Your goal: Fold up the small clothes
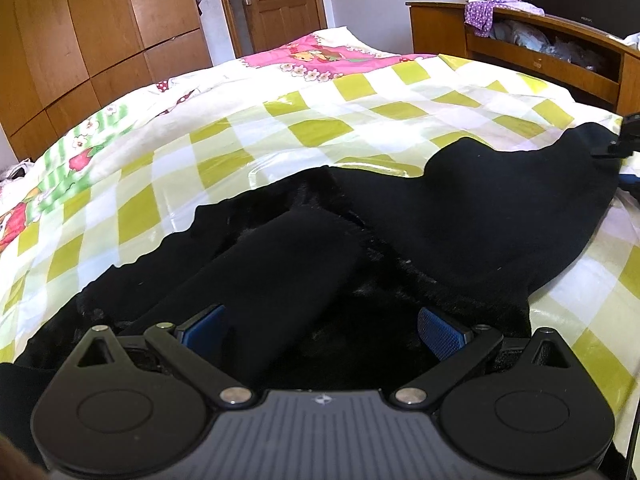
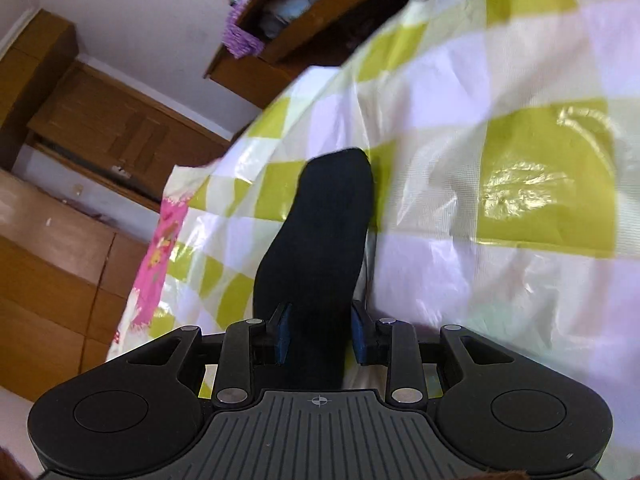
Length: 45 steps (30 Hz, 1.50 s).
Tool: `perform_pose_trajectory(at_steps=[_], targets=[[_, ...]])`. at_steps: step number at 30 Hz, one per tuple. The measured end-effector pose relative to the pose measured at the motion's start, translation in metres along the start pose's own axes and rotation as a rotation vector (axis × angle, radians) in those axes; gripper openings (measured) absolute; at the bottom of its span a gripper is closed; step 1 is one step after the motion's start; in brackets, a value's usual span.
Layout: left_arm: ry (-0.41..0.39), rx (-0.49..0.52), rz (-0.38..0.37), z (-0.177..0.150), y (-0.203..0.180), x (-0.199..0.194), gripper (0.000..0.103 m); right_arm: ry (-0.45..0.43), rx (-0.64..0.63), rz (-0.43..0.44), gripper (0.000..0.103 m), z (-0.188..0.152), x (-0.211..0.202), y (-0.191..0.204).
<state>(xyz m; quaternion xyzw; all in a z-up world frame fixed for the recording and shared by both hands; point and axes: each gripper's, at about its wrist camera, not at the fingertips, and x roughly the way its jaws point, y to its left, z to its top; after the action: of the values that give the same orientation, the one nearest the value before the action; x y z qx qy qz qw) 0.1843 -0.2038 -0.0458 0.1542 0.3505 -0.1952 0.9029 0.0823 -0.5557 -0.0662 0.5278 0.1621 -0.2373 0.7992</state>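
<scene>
Socks were the job: two black ones on the green-and-white checked plastic sheet point(image 1: 360, 92) that covered the bed. In the left wrist view one black sock point(image 1: 500, 208) lay stretched toward the right, its far end at the other tool, and a second black sock point(image 1: 272, 280) ran back between my left gripper point(image 1: 320, 330). Both rested on a fuzzy black cloth point(image 1: 384, 280) spread under them.

My left gripper stood wide, blue pads point(image 1: 440, 334) well apart; the second sock sat against the left pad only, so I was not pinching it. My right gripper point(image 2: 322, 332) had the sock point(image 2: 320, 240) between its pads, which sat close on either side. From the right wrist view I judged it a light pinch on the cuff end, though motion blur made the contact hard to confirm. The toe pointed away across the sheet.

To do this step well, I reckoned the right hand should keep the cuff pinched firmly and carry it low over the sheet, so the sock would drag flat instead of bunching. I would lay it squarely along the other sock, edges matched, before letting go. The left tool should close on its sock only once the two lay aligned. The slick plastic could let everything slide, so slow travel seemed wise.
</scene>
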Motion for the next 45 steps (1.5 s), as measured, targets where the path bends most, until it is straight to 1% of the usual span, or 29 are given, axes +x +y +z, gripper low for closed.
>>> perform_pose_trajectory(at_steps=[1, 2, 4, 5, 6, 7, 9, 10, 13, 16, 18, 20, 23, 26, 29, 30, 32, 33, 35, 37, 39, 40, 41, 43, 45], targets=[[0.0, 0.004, 0.003, 0.001, -0.002, 0.0, 0.103, 0.004, 0.008, 0.018, 0.03, 0.003, 0.002, -0.003], [0.002, 0.008, 0.007, 0.001, -0.003, 0.001, 0.103, -0.001, 0.014, 0.031, 0.027, 0.006, 0.005, -0.005], [0.004, 0.013, 0.014, 0.002, -0.005, 0.001, 0.103, -0.002, 0.022, 0.045, 0.026, 0.01, 0.007, -0.006], [0.004, 0.015, 0.015, 0.001, -0.005, 0.0, 0.103, 0.0, 0.021, 0.051, 0.023, 0.011, 0.006, -0.006], [0.005, 0.016, 0.016, 0.001, -0.005, -0.001, 0.103, 0.006, 0.021, 0.05, 0.015, 0.011, 0.004, -0.004], [0.006, 0.017, 0.015, 0.0, -0.005, -0.002, 0.103, 0.018, 0.028, 0.057, 0.013, 0.011, 0.001, -0.003], [0.006, 0.016, 0.01, -0.003, -0.004, -0.004, 0.103, 0.03, 0.029, 0.115, 0.011, 0.011, -0.008, 0.005], [0.006, 0.015, 0.007, -0.005, -0.003, -0.006, 0.103, 0.024, 0.007, 0.14, 0.011, 0.011, -0.014, 0.012], [0.008, 0.005, -0.005, -0.011, 0.003, -0.013, 0.103, 0.014, -0.1, 0.209, 0.011, 0.002, -0.031, 0.05], [0.002, -0.009, -0.015, -0.02, 0.016, -0.027, 0.103, 0.034, -0.225, 0.293, 0.011, -0.02, -0.046, 0.099], [-0.01, -0.018, -0.009, -0.029, 0.028, -0.039, 0.103, 0.055, -0.346, 0.349, 0.011, -0.047, -0.054, 0.139], [-0.014, -0.037, -0.004, -0.04, 0.044, -0.053, 0.103, 0.085, -0.474, 0.396, 0.011, -0.082, -0.059, 0.176], [0.001, -0.083, -0.004, -0.063, 0.071, -0.073, 0.103, 0.156, -0.681, 0.452, 0.011, -0.154, -0.061, 0.226], [0.02, -0.123, 0.006, -0.091, 0.094, -0.092, 0.103, 0.25, -0.896, 0.491, 0.01, -0.242, -0.058, 0.259], [0.043, -0.147, 0.027, -0.117, 0.111, -0.106, 0.103, 0.343, -1.087, 0.526, 0.009, -0.323, -0.056, 0.27], [0.046, -0.153, 0.034, -0.125, 0.117, -0.111, 0.103, 0.379, -1.173, 0.535, 0.008, -0.354, -0.055, 0.269], [0.043, -0.159, 0.035, -0.136, 0.124, -0.119, 0.103, 0.462, -1.308, 0.542, 0.008, -0.403, -0.057, 0.261], [0.042, -0.164, 0.036, -0.14, 0.127, -0.123, 0.103, 0.488, -1.357, 0.539, 0.008, -0.418, -0.058, 0.255], [0.039, -0.182, 0.032, -0.145, 0.132, -0.126, 0.103, 0.515, -1.459, 0.528, 0.009, -0.441, -0.066, 0.241], [0.036, -0.207, 0.028, -0.148, 0.138, -0.126, 0.103, 0.507, -1.525, 0.522, 0.01, -0.448, -0.075, 0.232], [0.032, -0.23, 0.025, -0.147, 0.143, -0.127, 0.103, 0.504, -1.577, 0.537, 0.011, -0.45, -0.083, 0.229], [0.027, -0.241, 0.025, -0.147, 0.146, -0.128, 0.103, 0.497, -1.592, 0.545, 0.014, -0.449, -0.085, 0.231], [0.021, -0.247, 0.03, -0.147, 0.148, -0.13, 0.103, 0.5, -1.603, 0.559, 0.015, -0.44, -0.086, 0.232], [0.004, -0.252, 0.047, -0.15, 0.153, -0.136, 0.103, 0.513, -1.62, 0.578, 0.015, -0.436, -0.09, 0.231], [-0.007, -0.262, 0.063, -0.152, 0.157, -0.141, 0.103, 0.51, -1.604, 0.585, 0.015, -0.426, -0.092, 0.234]])
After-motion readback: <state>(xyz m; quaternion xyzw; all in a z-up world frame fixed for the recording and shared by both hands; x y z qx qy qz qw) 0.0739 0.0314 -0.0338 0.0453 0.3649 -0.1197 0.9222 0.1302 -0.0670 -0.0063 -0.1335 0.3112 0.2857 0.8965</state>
